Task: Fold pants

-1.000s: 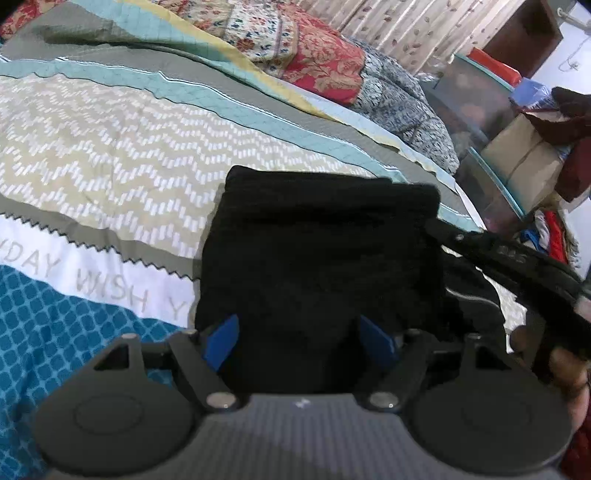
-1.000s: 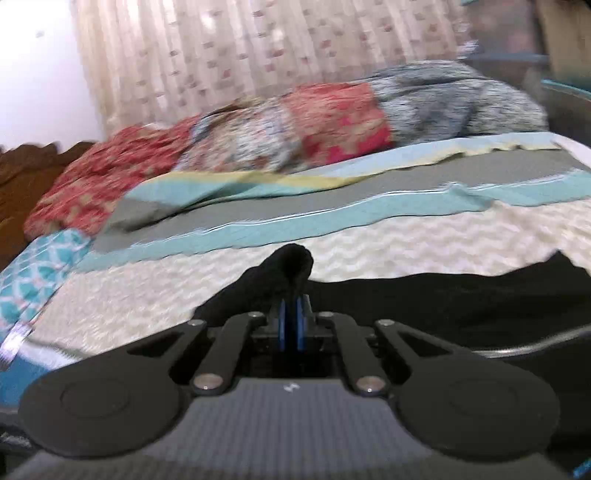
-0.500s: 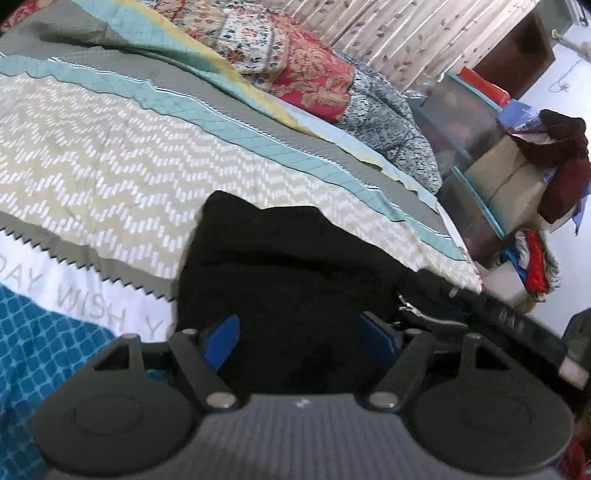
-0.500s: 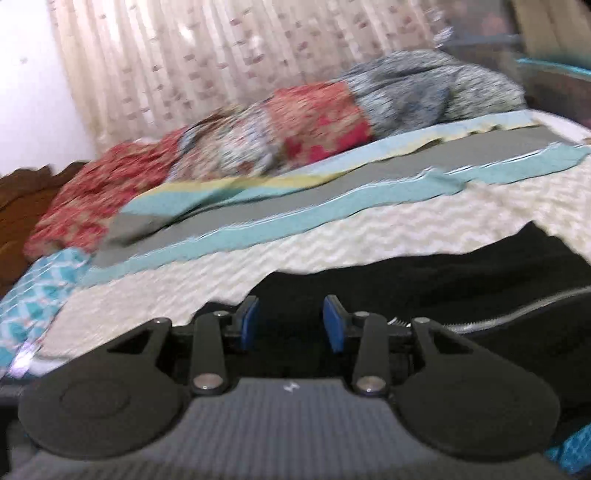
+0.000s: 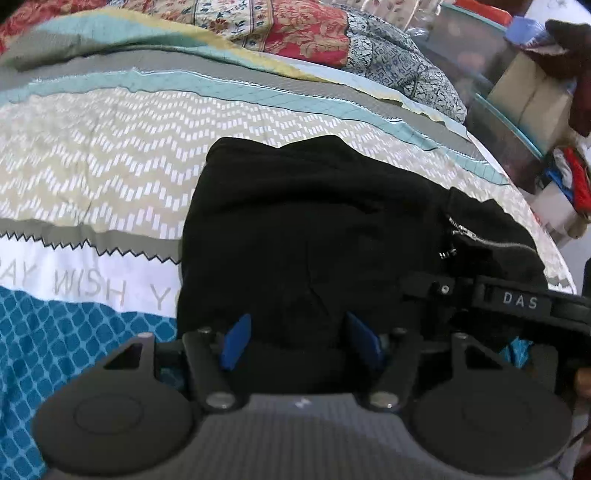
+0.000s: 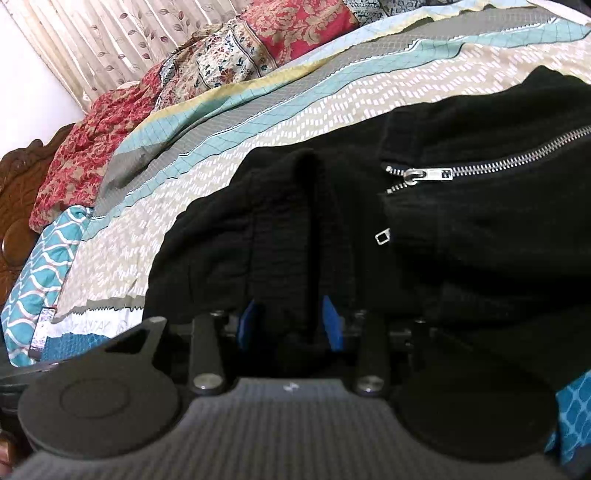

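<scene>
The black pants (image 5: 310, 221) lie folded in a thick bundle on the patterned bedspread (image 5: 110, 158), a silver zipper (image 5: 491, 240) showing at the right. My left gripper (image 5: 301, 341) is open, its blue pads over the bundle's near edge. The right gripper's body (image 5: 517, 301) shows at the right in the left wrist view. In the right wrist view the pants (image 6: 461, 229) fill the middle and right, zipper (image 6: 480, 162) on top. My right gripper (image 6: 290, 328) is open with a fold of black cloth lying between its blue pads.
A red floral quilt (image 5: 288, 26) and a blue-grey one (image 5: 402, 70) are bunched along the far side of the bed. Boxes and clothes (image 5: 535, 96) stand off the bed's right edge. A carved wooden headboard (image 6: 14, 206) and curtains (image 6: 110, 40) are at the left.
My right gripper opened and let go of the pants, then dropped low at the bundle. The bundle has settled flatter. My left gripper stayed open at the near edge.
</scene>
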Tool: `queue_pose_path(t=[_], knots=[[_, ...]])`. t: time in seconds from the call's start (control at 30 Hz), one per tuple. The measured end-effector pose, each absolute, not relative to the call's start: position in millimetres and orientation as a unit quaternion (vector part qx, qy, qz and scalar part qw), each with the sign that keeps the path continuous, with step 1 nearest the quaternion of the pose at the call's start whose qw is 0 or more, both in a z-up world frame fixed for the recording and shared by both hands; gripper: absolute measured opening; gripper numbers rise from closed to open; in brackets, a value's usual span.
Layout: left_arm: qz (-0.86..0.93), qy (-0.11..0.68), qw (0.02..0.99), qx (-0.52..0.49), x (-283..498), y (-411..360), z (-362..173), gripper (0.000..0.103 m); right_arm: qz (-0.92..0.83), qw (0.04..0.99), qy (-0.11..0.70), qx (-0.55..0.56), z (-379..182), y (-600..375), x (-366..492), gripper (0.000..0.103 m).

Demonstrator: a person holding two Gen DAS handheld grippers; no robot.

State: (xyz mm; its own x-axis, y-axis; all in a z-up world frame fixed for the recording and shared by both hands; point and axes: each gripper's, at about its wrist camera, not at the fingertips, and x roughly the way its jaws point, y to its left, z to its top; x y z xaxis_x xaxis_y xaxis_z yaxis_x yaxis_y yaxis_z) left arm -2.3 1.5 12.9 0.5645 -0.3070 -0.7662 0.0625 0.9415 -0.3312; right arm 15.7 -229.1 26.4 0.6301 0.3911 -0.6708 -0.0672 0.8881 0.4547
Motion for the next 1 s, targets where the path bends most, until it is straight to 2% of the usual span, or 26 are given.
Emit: queue_pose_path(t=[0.17,0.43,0.5,0.6,0.67,0.87,1.0], knots=[[-0.112,0.452,0.868,-0.173,-5,13,23,0.06,0.132,0.882,0.407,0.196,30,-229,15,0.043],[-0.153,0.405,0.88,-0.194,-26,20,49,0.06,0.156,0.926,0.317,0.13,64,-220,-19,0.044],[-0.149,0.418,0.877,-0.184,-25,17,42,0.06,0.16,0.92,0.337,0.118,56,-217,-16,0.044],[-0.135,0.46,0.859,-0.182,-17,14,21,0.059,0.135,0.888,0.417,0.143,21,-220,1,0.048],[-0.133,0.459,0.862,-0.169,-16,12,16,0.059,0.139,0.882,0.412,0.18,13,-230,3,0.049],[-0.132,0.459,0.863,-0.167,-17,11,18,0.059,0.155,0.882,0.404,0.186,22,-237,5,0.051],[-0.14,0.451,0.863,-0.18,-19,18,29,0.063,0.155,0.905,0.357,0.174,44,-251,-9,0.057]])
